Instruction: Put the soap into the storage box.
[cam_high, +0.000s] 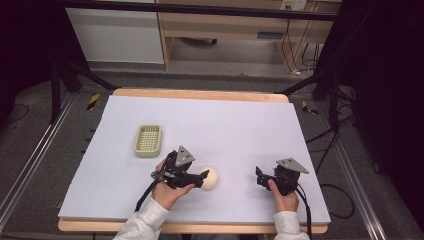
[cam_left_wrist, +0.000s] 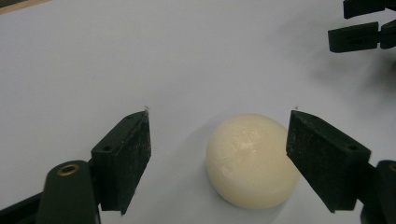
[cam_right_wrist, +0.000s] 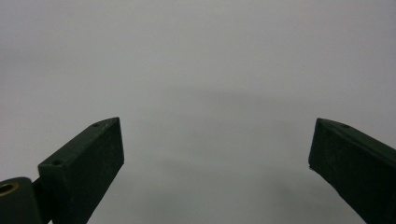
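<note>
**Soap lying off-centre between the spread left jaws**

The round cream soap bar (cam_left_wrist: 252, 161) is lying flat on the pale table (cam_high: 240, 125), sitting between the left gripper's (cam_left_wrist: 218, 126) spread jaws but crowding the right-hand one. The right gripper (cam_right_wrist: 215, 128) is hovering well apart, jaws wide on nothing. The green soap dish (cam_high: 148, 140) is waiting behind the left hand.

In the high view, the table (cam_high: 225, 120) holds a little basket (cam_high: 148, 140) left of the middle of the frame. Lower down, near the middle, lies the round soap (cam_high: 210, 178). The left gripper (cam_high: 198, 179) sits just left of the soap, its jaws on either side of it. The right gripper (cam_high: 260, 178) rests well apart, at the lower right.
</note>
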